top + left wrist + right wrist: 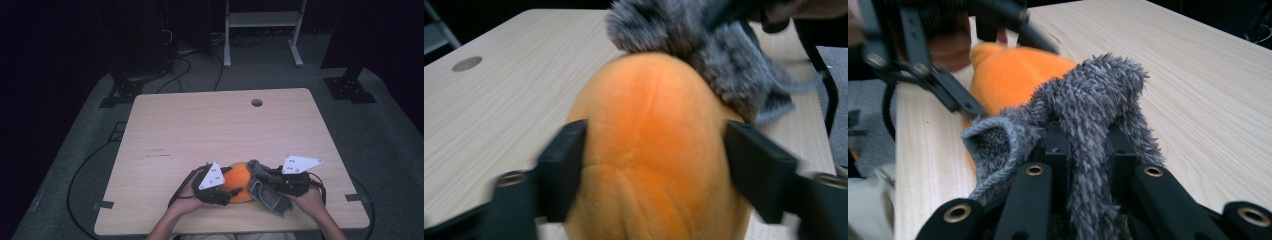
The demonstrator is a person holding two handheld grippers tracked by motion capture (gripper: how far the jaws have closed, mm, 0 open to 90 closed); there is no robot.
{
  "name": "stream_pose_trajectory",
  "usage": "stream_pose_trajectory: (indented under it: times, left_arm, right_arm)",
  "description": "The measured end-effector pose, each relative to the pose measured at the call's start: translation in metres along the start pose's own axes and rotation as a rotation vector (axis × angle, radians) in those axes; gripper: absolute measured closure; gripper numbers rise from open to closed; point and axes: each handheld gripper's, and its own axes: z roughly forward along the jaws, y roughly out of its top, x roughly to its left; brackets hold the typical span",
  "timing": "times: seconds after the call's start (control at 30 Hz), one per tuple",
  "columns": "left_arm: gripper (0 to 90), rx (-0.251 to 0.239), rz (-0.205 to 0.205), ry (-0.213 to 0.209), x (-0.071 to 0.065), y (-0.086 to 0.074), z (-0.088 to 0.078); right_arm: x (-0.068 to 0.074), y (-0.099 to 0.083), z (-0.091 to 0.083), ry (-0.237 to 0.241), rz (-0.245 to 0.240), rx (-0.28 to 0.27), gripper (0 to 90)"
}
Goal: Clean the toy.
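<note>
Left gripper view puts us right on the orange plush [651, 150]: its long axis runs straight away between our jaws, which stand apart at its flanks, hardly pressing. Our right gripper [1088, 165] is clamped on the grey fuzzy cloth [1088, 100] draped at the plush's far end, near the worktop's [220, 125] front edge, so that hand sits nearer.

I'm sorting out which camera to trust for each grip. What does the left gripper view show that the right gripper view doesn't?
Left gripper view alone: the left gripper with its black jaws either side of the orange plush, and the table's round hole. Right gripper view alone: the right gripper shut on a fold of the grey fuzzy cloth. Both: plush, cloth and the wooden table.
</note>
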Motion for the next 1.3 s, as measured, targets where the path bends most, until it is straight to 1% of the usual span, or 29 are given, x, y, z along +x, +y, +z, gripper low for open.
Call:
stream_pose_trajectory:
  times: [0.07,0.1,0.13,0.2,0.23,0.3,0.33,0.37,0.4,0.43,0.5,0.53,0.6,0.63,0.7,0.73,0.77,0.83,0.87,0.9,0.93,0.97,1.07,1.1,1.13,1.17,1.2,1.23,1.3]
  left_arm:
    - [8.2,0.036,-0.057,0.037,0.003,0.004,0.004]
    - [6.8,0.06,-0.084,0.022,0.004,0.004,0.008]
    - [11.3,0.061,-0.092,-0.002,0.004,0.004,0.009]
    - [25.5,0.038,-0.035,0.022,-0.001,0.005,0.008]
    - [30.2,0.01,-0.01,0.03,-0.004,0.007,0.007]
    - [34.0,-0.046,0.046,0.06,-0.006,0.01,0.003]
    - [34.2,-0.059,0.081,0.073,-0.006,0.01,0.002]
    - [33.7,-0.053,0.102,0.072,-0.005,0.01,0.002]
    - [32.3,-0.043,0.096,0.061,-0.002,0.008,0.003]
    - [30.2,-0.018,0.075,0.047,0.001,0.003,0.004]
    - [27.5,-0.021,0.029,0.029,0.005,-0.005,0.004]
    - [27.6,-0.018,0.023,0.026,0.006,-0.007,0.002]
    - [27.3,-0.017,0.025,0.021,0.006,-0.008,0.0]
    - [27.1,-0.018,0.03,0.018,0.006,-0.009,0.0]
    - [27.2,-0.016,0.043,0.002,0.005,-0.01,0.0]
    - [27.3,-0.011,0.049,-0.003,0.004,-0.01,0.001]
    - [27.3,-0.014,0.057,-0.007,0.003,-0.01,0.001]
    - [26.9,-0.005,0.078,-0.01,0.002,-0.01,0.001]
    - [26.9,-0.001,0.08,-0.011,0.003,-0.01,0.0]
    - [26.8,0.01,0.081,-0.018,0.004,-0.01,-0.002]
    - [26.9,0.016,0.081,-0.021,0.006,-0.01,-0.003]
    - [26.8,0.017,0.068,-0.024,0.007,-0.011,-0.004]
    - [26.9,0.016,0.049,-0.037,0.012,-0.014,-0.007]
    - [26.8,0.015,0.047,-0.038,0.012,-0.014,-0.007]
    - [26.9,0.014,0.048,-0.041,0.012,-0.014,-0.006]
    - [26.9,0.017,0.05,-0.042,0.012,-0.014,-0.006]
    - [26.9,0.017,0.054,-0.042,0.011,-0.013,-0.005]
    - [26.9,0.017,0.054,-0.042,0.011,-0.013,-0.005]
    - [26.9,0.02,0.072,-0.042,0.009,-0.012,-0.004]
  right_arm:
    - [0.002,0.0,-0.001,-0.001,0.003,-0.005,76.4]
    - [0.003,0.001,-0.002,-0.005,-0.003,-0.002,76.4]
    - [0.003,0.0,-0.003,-0.007,-0.004,-0.001,76.4]
    - [0.003,0.001,-0.005,-0.016,-0.005,0.007,76.4]
    - [0.002,0.001,-0.006,-0.018,-0.002,0.0,76.5]
    - [0.003,0.004,-0.012,-0.033,-0.008,-0.029,76.5]
    - [0.004,0.006,-0.015,-0.039,-0.013,-0.048,76.4]
    - [0.004,0.008,-0.016,-0.037,-0.014,-0.065,76.5]
    - [0.004,0.009,-0.014,-0.037,-0.017,-0.066,76.4]
    - [0.003,0.009,-0.011,-0.036,-0.017,-0.05,76.5]
    - [-0.001,0.003,-0.002,-0.03,-0.014,-0.01,76.5]
    - [-0.005,-0.001,0.001,-0.031,-0.004,-0.001,76.6]
    - [-0.016,-0.009,0.004,-0.021,0.062,0.014,76.6]
    - [-0.019,-0.011,0.003,-0.024,0.078,0.022,76.6]
    - [-0.018,-0.011,-0.001,-0.038,0.078,0.034,76.6]
    - [-0.016,-0.01,-0.003,-0.038,0.075,0.026,76.6]
    - [-0.013,-0.008,-0.005,-0.038,0.069,-0.002,76.6]
    - [-0.009,-0.002,-0.006,0.006,0.068,-0.055,76.6]
    - [-0.007,0.0,-0.004,0.015,0.065,-0.058,76.6]
    - [-0.007,0.001,-0.002,0.015,0.054,-0.044,76.6]
    - [-0.009,-0.003,0.002,0.022,0.064,-0.032,76.6]
    - [-0.012,-0.005,0.003,0.026,0.082,-0.03,76.6]
    - [-0.018,-0.016,0.003,-0.035,0.095,0.042,76.7]
    - [-0.02,-0.019,0.001,-0.048,0.109,0.064,76.7]
    - [-0.02,-0.02,0.0,-0.055,0.107,0.071,76.6]
    - [-0.02,-0.02,-0.003,-0.057,0.107,0.057,76.7]
    - [-0.019,-0.017,-0.006,-0.046,0.112,0.025,76.6]
    - [-0.019,-0.017,-0.006,-0.046,0.112,0.025,76.6]
    - [-0.014,-0.007,-0.009,-0.017,0.1,-0.044,76.6]
